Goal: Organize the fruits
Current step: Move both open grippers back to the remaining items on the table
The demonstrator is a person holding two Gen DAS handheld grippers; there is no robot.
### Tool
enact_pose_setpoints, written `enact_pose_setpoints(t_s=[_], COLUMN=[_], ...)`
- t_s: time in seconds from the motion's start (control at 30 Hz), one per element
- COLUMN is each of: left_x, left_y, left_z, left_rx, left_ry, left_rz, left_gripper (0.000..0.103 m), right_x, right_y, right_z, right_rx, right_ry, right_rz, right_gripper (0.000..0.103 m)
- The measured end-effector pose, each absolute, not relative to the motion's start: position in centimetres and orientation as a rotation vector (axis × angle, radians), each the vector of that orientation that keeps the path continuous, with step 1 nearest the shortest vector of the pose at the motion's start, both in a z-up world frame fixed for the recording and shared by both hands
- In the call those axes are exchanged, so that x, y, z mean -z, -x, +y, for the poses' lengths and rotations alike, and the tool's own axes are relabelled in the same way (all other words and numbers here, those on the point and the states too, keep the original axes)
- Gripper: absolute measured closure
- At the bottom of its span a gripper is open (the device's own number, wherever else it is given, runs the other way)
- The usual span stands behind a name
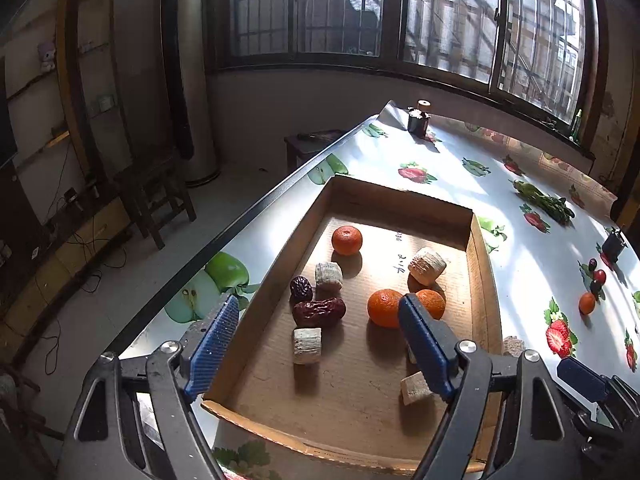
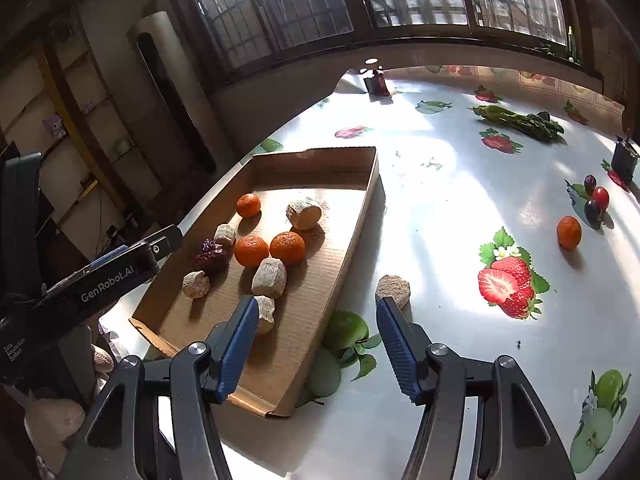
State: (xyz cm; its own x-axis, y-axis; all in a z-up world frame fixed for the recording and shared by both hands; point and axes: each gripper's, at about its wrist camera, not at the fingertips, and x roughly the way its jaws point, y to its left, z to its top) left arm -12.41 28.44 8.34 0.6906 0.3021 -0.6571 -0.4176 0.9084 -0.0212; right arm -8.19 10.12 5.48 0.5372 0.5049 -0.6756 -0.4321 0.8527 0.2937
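A shallow cardboard tray (image 1: pixel 486 280) (image 2: pixel 360 216) holds three mandarins (image 1: pixel 347 240) (image 2: pixel 251 251), two red dates (image 1: pixel 319 311) (image 2: pixel 211 258) and several pale sugarcane chunks (image 1: pixel 307 345) (image 2: pixel 269 277). My left gripper (image 1: pixel 316 316) is open and empty above the tray's near end. My right gripper (image 2: pixel 316 322) is open and empty over the tray's right wall. One pale chunk (image 2: pixel 393 288) lies on the table by its right fingertip. A mandarin (image 2: pixel 569 232) and grapes (image 2: pixel 596 200) lie on the table at the far right.
The table (image 2: pixel 440 200) has a white cloth printed with fruit. A green vegetable bunch (image 2: pixel 520 120) lies at the back. Small dark holders (image 2: pixel 378 82) (image 2: pixel 624 160) stand at the back and right edge. The table's left edge (image 1: pixel 240 220) drops to the floor.
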Motion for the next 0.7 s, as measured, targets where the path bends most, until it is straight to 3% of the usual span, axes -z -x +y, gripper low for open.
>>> enact_pose_setpoints(t_s=[0.7], left_x=[-9.8], left_y=[12.9], left_z=[22.6], left_rx=[-0.353], left_ry=[0.065], left_rz=[0.704], left_gripper=[0.021], right_x=[-5.8], right_y=[9.6], right_z=[5.3], right_rx=[-0.528], right_ry=[-0.187], right_rz=[0.803], right_gripper=[0.031])
